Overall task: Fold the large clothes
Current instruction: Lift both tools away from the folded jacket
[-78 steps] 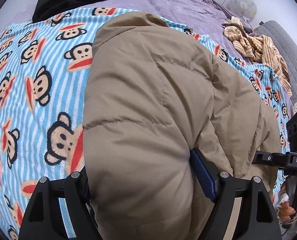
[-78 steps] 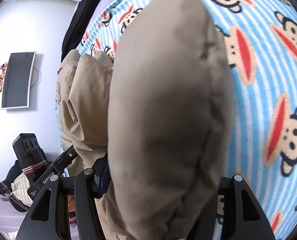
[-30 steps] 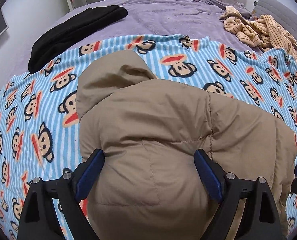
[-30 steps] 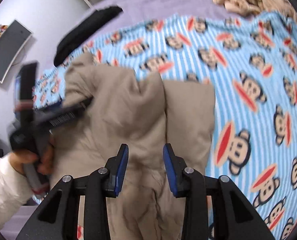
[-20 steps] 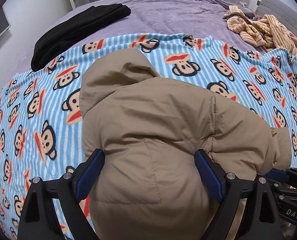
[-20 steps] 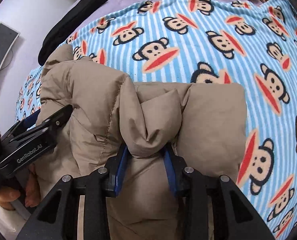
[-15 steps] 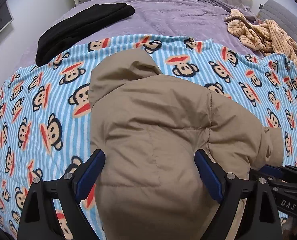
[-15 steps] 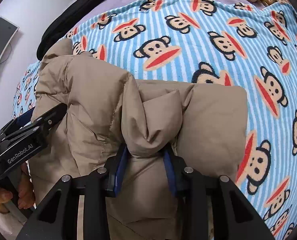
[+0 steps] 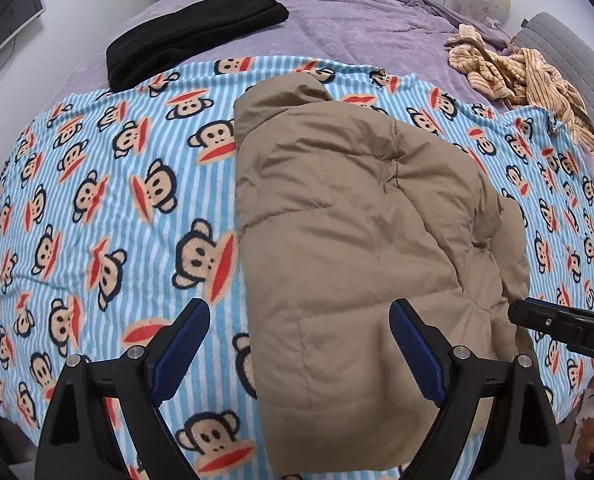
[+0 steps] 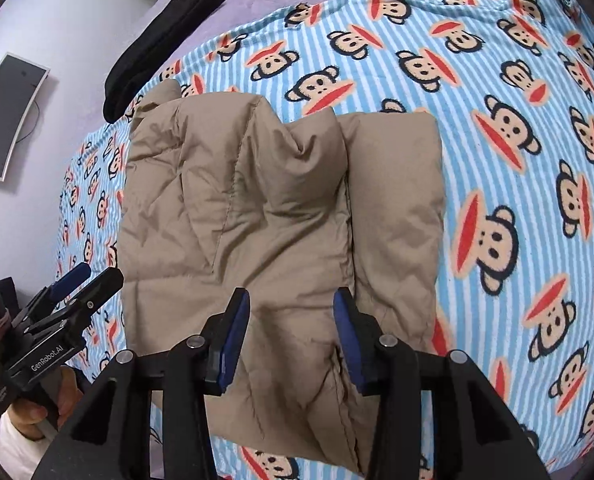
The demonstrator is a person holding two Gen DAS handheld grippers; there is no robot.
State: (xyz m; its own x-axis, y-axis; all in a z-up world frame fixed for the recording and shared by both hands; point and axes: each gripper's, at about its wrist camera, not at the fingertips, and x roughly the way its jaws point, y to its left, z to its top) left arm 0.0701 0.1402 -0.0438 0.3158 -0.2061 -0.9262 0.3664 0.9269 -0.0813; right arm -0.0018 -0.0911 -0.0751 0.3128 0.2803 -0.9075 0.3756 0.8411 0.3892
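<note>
A tan puffy jacket [image 9: 357, 248] lies folded into a bundle on a blue striped monkey-print blanket [image 9: 97, 200]. It also shows in the right wrist view [image 10: 281, 216]. My left gripper [image 9: 297, 344] is open, hovering over the jacket's near left edge and holding nothing. My right gripper [image 10: 291, 328] is open above the jacket's near edge, its pads apart and free of the fabric. The left gripper also shows at the lower left of the right wrist view [image 10: 85, 280], beside the jacket.
A black folded garment [image 9: 193, 36] lies at the back left on the purple bedspread [image 9: 357, 20]. Striped yellow clothes [image 9: 517, 68] are piled at the back right. A grey headboard [image 9: 577, 60] stands at the right. The bed's near edge is just below the grippers.
The right gripper let go of the jacket fold and opened. Both grippers pulled back and up from the jacket. The jacket now lies flat on the blanket.
</note>
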